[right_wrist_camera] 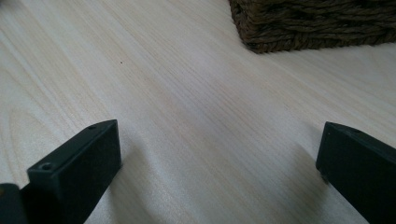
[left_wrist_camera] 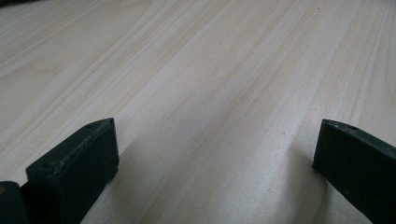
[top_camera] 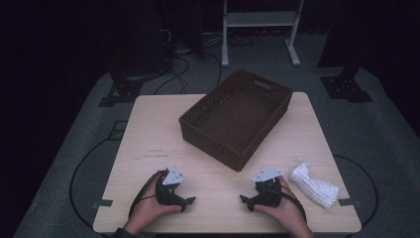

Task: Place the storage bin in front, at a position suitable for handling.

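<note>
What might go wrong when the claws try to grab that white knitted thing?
The white knitted cloth lies close to the table's right front edge, so a clumsy nudge from the right claw might push it off. It looks soft, so open jaws may pinch just a fold. Lifted toward the wicker basket, it might snag the rim.

High view looks down; claw views skim (closely) the table (top_camera: 218, 198).
</note>
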Demonstrator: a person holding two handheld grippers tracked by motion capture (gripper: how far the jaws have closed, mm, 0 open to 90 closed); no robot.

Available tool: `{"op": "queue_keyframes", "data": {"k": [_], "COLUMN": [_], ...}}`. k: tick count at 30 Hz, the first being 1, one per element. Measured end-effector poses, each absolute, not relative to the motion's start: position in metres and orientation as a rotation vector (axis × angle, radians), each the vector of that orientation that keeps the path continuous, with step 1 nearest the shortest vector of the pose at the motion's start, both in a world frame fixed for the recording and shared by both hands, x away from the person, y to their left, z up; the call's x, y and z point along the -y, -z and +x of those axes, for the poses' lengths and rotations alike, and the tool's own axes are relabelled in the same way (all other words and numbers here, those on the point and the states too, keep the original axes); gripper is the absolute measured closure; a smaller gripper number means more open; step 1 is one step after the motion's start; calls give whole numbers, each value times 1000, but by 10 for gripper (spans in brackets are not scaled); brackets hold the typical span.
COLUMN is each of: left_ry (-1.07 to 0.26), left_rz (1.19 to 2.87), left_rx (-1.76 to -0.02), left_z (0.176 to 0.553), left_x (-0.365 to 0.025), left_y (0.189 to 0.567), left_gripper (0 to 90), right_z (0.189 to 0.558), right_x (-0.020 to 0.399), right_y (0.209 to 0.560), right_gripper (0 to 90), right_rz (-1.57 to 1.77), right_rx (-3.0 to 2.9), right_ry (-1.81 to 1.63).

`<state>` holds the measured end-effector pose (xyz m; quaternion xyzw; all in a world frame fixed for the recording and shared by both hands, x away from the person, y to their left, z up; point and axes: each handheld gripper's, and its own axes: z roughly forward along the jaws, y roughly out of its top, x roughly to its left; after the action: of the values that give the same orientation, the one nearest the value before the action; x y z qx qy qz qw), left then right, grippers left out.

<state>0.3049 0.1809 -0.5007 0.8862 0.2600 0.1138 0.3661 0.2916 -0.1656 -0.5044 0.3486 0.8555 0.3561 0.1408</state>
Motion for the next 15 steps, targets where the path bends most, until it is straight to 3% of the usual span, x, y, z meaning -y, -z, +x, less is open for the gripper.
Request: {"op": "queue_keyframes", "data": {"k": [7,12,15], "left_ry": [-300,-311,-311], "left_rz": [2276,2255,2259], "left_rx": [-671,-677,-668], "left_z": [305,305,306], "left_x": [-181,-186,-189], "left_y": [500,500,497], "left_gripper": [0,61,146], "right_z": [292,293,292], "right_x": [165,165,165], "right_y": [504,504,504], "right_gripper": [0,0,0], "right_rz": [1006,1001,1010], "right_rx": [-2470,-2477,-2474], "right_ry": [-1031,-1026,-1028]}}
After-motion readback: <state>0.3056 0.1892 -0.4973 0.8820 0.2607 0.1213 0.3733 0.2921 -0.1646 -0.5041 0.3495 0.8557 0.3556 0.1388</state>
